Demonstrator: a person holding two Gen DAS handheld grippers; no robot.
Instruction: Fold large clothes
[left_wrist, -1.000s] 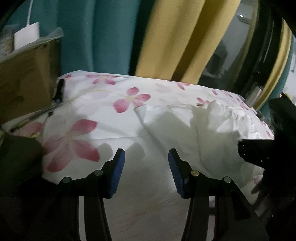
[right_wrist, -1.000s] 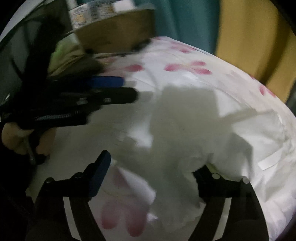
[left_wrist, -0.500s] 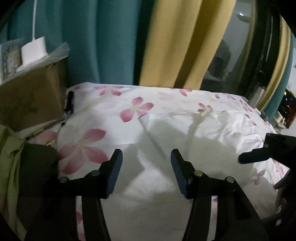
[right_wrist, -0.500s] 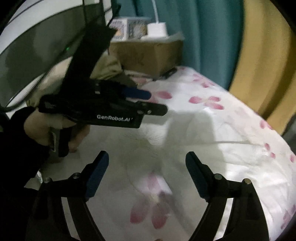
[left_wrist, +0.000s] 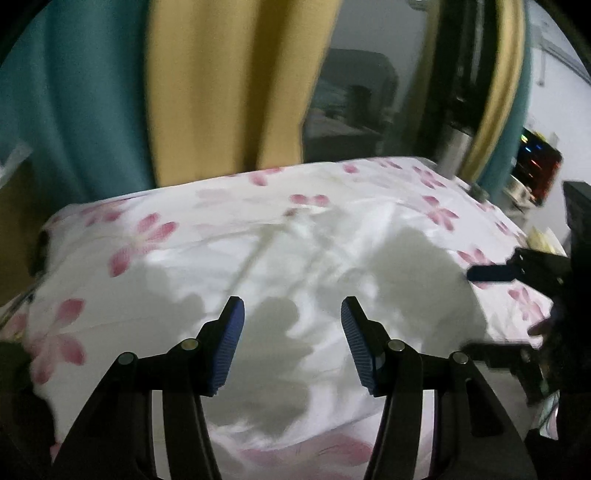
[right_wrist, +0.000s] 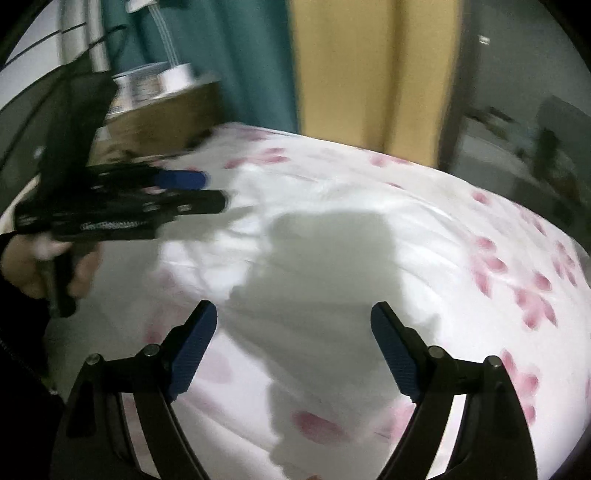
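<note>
Both claws hang released and empty: the left claw (left_wrist: 291, 341), whose jaws have just been opening, and the right claw (right_wrist: 293, 349), spread wider. Beneath them the white garment (left_wrist: 332, 266) lies rumpled on the floral bed (left_wrist: 147, 236), its bulk toward twelve o'clock. Best pinch matching edge corners, not mid-cloth, and avoid snagging the bedsheet.

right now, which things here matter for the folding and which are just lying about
For the job:
white garment
left gripper
right gripper

Lying about:
floral sheet
cardboard box
curtains
</note>
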